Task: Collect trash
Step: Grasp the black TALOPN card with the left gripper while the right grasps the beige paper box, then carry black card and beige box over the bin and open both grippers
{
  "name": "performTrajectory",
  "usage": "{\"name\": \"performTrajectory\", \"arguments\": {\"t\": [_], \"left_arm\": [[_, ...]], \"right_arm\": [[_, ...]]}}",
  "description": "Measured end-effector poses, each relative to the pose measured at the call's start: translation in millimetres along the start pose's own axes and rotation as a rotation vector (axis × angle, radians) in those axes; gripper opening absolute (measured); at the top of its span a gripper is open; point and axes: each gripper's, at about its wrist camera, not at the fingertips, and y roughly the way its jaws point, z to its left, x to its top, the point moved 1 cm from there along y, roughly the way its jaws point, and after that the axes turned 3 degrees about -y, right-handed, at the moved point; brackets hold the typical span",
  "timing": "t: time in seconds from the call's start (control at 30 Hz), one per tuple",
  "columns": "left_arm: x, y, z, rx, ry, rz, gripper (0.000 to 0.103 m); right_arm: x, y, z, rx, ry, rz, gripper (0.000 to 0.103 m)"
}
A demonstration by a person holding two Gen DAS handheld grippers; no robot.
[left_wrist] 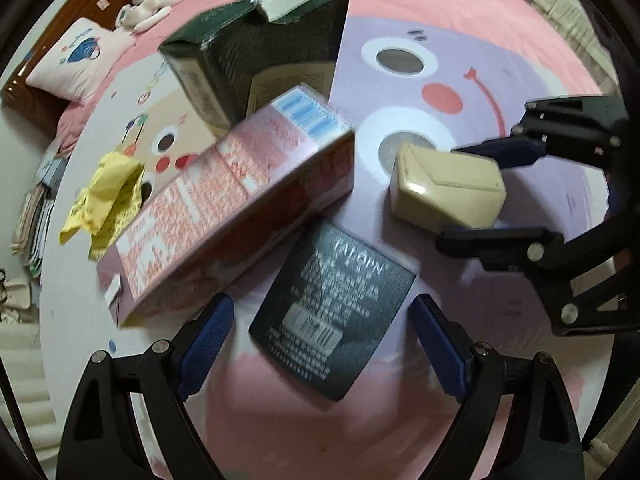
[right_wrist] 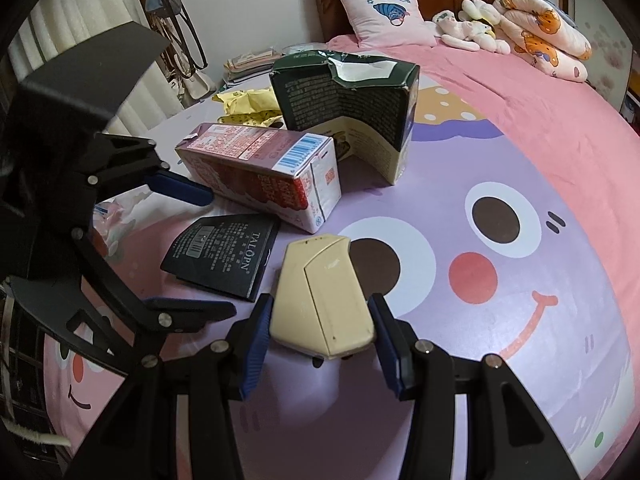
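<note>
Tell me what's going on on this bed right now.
A person with a claw in each hand is picking trash off the bedspread. The right claw straddles the beige box, one finger on each side, not clearly clamped. The left claw is open around the flat black packet. The pink carton, the torn dark green box and the crumpled yellow wrapper lie untouched.

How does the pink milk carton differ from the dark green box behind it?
The milk carton is pink and red; the green box is dark green with a cream lower part. The milk carton lies on its side, while the green box stands upright. The milk carton looks whole, but the green box is torn open at the top and dented. Both are printed cardboard packs resting on the bedspread, and neither claw holds them.
</note>
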Motion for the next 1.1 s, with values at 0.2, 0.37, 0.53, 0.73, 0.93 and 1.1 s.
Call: {"name": "performTrajectory", "arguments": {"t": [0.2, 0.37, 0.53, 0.73, 0.93, 1.1], "left_arm": [[9.9, 5.0, 12.5, -0.084, -0.043, 0.001, 0.069], [8.1, -0.2, 7.6, -0.054, -0.056, -0.008, 0.046], [-4.1, -18.5, -7.1, -0.056, -0.160, -0.021, 0.044], [-23.4, -42.0, -12.3, -0.058, -0.304, -0.040, 0.044], [-43.0, -74.0, -44.3, -0.049, -0.438, -0.080, 0.044], [-53.9, -96.8, -101.3, -0.027, -0.555, -0.120, 0.044]], "right_arm": [[-3.7, -2.5, -2.0, 0.002, 0.016, -0.005, 0.048], [-10.0, -6.2, 0.6, 0.012, 0.026, -0.003, 0.048], [-14.6, -15.0, 4.9, 0.029, 0.014, -0.003, 0.048], [-21.4, -34.6, 4.9, 0.058, -0.009, -0.013, 0.048], [-37.4, -65.5, 1.2, 0.101, -0.063, -0.010, 0.048], [-63.2, -101.6, -6.5, 0.162, -0.153, -0.006, 0.048]]}}
